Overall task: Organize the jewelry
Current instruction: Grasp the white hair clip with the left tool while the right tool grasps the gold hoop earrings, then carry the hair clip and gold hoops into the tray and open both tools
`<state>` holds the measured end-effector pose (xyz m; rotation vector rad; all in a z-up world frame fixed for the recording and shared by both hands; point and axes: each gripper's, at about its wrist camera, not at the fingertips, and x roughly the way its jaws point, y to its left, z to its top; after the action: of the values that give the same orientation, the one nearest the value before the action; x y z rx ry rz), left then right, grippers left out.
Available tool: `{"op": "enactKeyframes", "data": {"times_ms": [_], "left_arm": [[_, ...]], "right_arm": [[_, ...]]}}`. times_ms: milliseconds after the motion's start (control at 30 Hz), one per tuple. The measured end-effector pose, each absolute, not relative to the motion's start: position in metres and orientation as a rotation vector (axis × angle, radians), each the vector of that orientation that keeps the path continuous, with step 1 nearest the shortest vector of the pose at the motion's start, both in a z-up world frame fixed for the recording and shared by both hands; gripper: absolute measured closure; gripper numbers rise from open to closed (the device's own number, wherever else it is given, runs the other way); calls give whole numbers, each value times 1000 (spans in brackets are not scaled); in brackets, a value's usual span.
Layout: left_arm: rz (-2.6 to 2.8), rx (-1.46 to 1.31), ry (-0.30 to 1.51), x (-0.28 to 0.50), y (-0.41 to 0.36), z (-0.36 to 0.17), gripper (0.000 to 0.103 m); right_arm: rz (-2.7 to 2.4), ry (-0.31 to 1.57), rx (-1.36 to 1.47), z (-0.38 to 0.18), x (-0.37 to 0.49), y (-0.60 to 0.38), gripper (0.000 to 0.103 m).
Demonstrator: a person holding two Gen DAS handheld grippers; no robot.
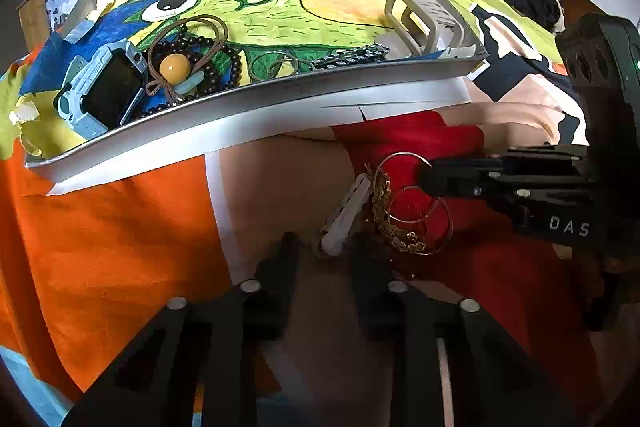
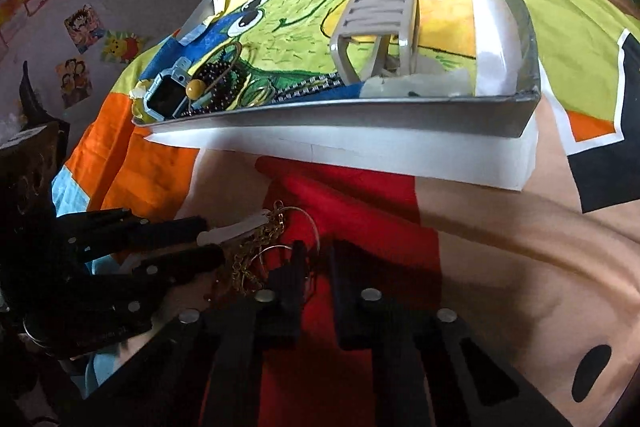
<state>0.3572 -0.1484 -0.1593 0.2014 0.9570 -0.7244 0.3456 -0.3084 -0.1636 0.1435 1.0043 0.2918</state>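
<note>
Down at six o'clock, the left gripper point(image 1: 320, 247) holds its fingers narrowly apart around the near end of a white hair clip point(image 1: 346, 213) on the patterned bedspread point(image 1: 120, 247). At three o'clock the right gripper point(image 1: 426, 181) reaches in, fingers slightly parted at a gold hoop point(image 1: 404, 187) beside a gold chain point(image 1: 384, 215). At eleven o'clock sits the tray point(image 1: 240, 99), holding a blue smartwatch point(image 1: 104, 87) and dark beads point(image 1: 224, 63).
</note>
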Motion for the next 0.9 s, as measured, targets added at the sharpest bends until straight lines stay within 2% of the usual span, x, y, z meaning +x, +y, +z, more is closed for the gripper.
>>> {"op": "enactKeyframes", "data": {"times_ms": [267,467,900], "left_arm": [[-757,242,951,358,-160,-163,86],[-727,260,925,353,-163,-163,89],[-583,105,878,320,-133,-125,91]], "right_arm": [[278,1013,147,-165,344,-310,94],[266,980,132,-158,340,-309,99],[329,730,61,-94,299,-306,100]]}}
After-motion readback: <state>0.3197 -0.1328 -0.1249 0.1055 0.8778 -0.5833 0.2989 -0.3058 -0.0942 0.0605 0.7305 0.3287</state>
